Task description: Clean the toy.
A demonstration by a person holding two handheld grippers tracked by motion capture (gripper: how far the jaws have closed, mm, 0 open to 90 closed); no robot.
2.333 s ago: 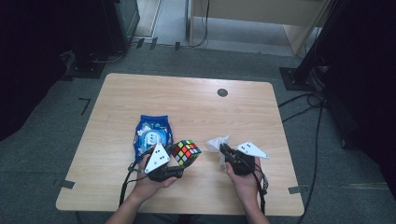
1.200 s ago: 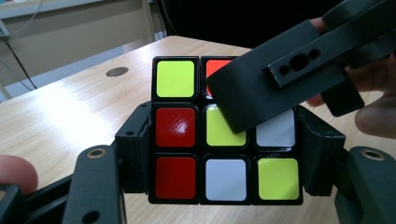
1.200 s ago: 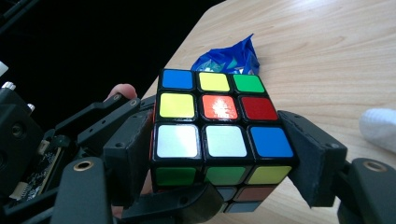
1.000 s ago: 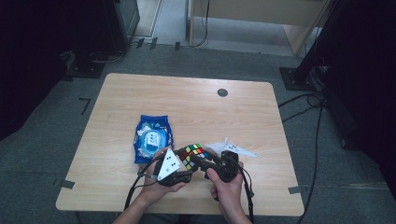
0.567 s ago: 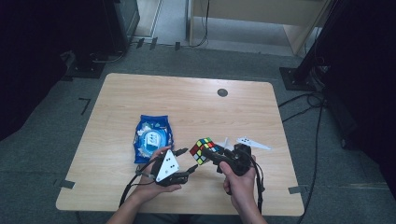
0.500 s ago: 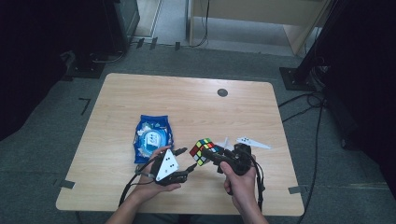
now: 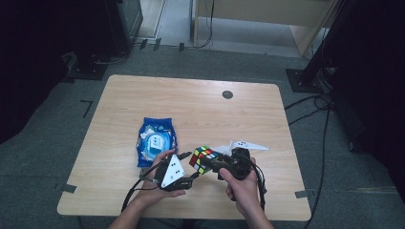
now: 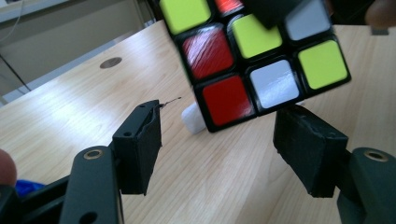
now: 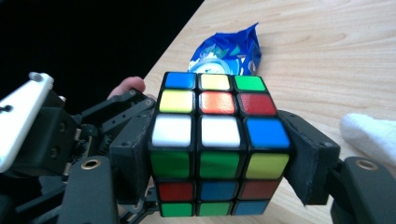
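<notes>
Dim surroundings, soft close-up blur

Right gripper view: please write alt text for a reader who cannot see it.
A scrambled puzzle cube is clamped in the right gripper above a wooden table. The left gripper is close at its left, with a blue packet behind.

No words, names or numbers to read anywhere. Only a white picture patch, too small and blurry to make out, on the shiny blue plastic packet [image 7: 155,141] lying on the light wooden table [image 7: 119,109].
</notes>
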